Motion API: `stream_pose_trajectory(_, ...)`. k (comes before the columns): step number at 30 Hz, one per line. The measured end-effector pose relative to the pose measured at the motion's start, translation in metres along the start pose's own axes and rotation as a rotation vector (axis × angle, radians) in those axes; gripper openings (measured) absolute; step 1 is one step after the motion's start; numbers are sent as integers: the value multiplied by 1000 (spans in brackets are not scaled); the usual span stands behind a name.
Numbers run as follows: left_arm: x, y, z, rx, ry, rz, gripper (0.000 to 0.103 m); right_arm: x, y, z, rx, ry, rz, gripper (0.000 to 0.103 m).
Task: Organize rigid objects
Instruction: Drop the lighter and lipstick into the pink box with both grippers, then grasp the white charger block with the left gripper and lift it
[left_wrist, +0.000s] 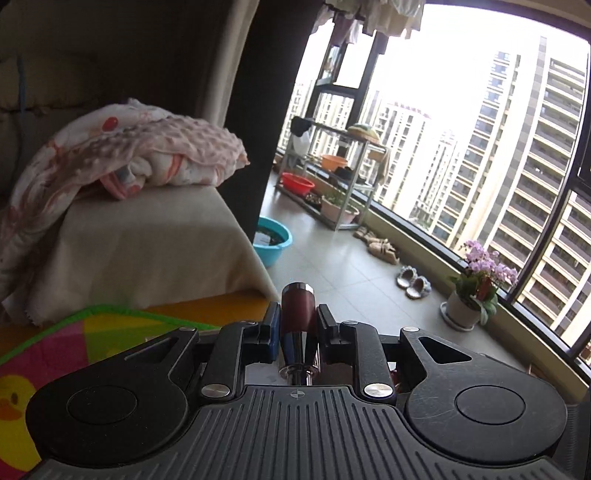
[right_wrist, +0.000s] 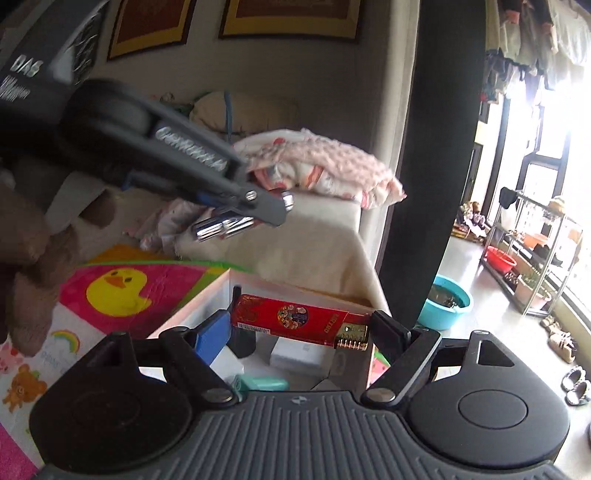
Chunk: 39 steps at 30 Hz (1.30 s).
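My left gripper (left_wrist: 297, 325) is clamped tight on a dark red, chrome-ended cylinder (left_wrist: 298, 314), carried in the air clear of the duck mat (right_wrist: 122, 288). My right gripper (right_wrist: 301, 328) grips a red lighter (right_wrist: 295, 319) endwise, jaws wide, above the white box (right_wrist: 207, 299). I'd keep the lighter level and lower it inside the walls before releasing.
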<state>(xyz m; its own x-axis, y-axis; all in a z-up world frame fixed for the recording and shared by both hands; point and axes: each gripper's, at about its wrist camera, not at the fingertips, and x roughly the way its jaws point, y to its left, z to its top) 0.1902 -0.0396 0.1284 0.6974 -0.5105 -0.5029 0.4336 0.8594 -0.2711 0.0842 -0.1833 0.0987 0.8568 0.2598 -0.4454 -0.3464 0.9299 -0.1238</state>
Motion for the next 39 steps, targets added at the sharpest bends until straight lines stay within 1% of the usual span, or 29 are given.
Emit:
stream_pose_trajectory(2, 20, 10, -6, -24, 41, 7, 24, 12, 5, -10, -15, 24, 29, 83)
stream_pose_trajectory(4, 26, 17, -11, -22, 23, 60, 24, 23, 7, -15, -24, 66, 52, 83)
stream_pose_trajectory(5, 25, 21, -14, -12, -7, 89, 24, 25, 7, -18, -11, 79, 43, 83)
stream_pose_trajectory(6, 20, 24, -15, -9, -41, 103, 24, 24, 5, -23, 14, 74, 37, 83)
stream_pose_trajectory(7, 13, 27, -18, -16, -67, 98, 24, 20, 3, -28, 38, 60, 41, 83)
stream_pose_trajectory(9, -7, 31, -27, -46, -97, 78, 24, 6, 1, -41, 75, 43, 52, 83)
stream_pose_trajectory(10, -17, 31, -32, -53, -110, 83, 24, -1, 0, -47, 82, 36, 45, 83)
stream_pose_trajectory(13, -57, 27, -59, -39, -140, 144, 24, -27, 0, -67, 86, 6, 8, 84)
stream_pose_trajectory(15, -78, 25, -82, -41, -124, 187, 24, -41, -3, -78, 106, 17, 15, 85)
stream_pose_trajectory(18, -105, 18, -126, -42, -75, 219, 24, -52, -11, -94, 171, 88, 60, 85)
stream_pose_trajectory(21, -122, 6, -168, -13, -27, 258, 24, -65, -9, -115, 221, 149, 84, 85)
stream_pose_trajectory(23, -127, -1, -184, -17, 2, 263, 24, -72, -4, -125, 217, 165, 75, 85)
stream_pose_trajectory(24, -128, -6, -189, -20, 10, 258, 24, -74, -2, -129, 213, 172, 64, 85)
stream_pose_trajectory(27, -128, -20, -192, 4, 1, 240, 24, -70, 2, -135, 212, 189, 24, 85)
stream_pose_trajectory(30, -113, -31, -191, 48, 18, 236, 24, -64, 4, -137, 218, 217, 3, 85)
stream_pose_trajectory(36, -84, -38, -196, 64, 82, 279, 25, -64, -2, -140, 251, 227, 1, 85)
stream_pose_trajectory(39, -82, -44, -200, 96, 78, 287, 26, -64, -1, -141, 251, 231, 2, 86)
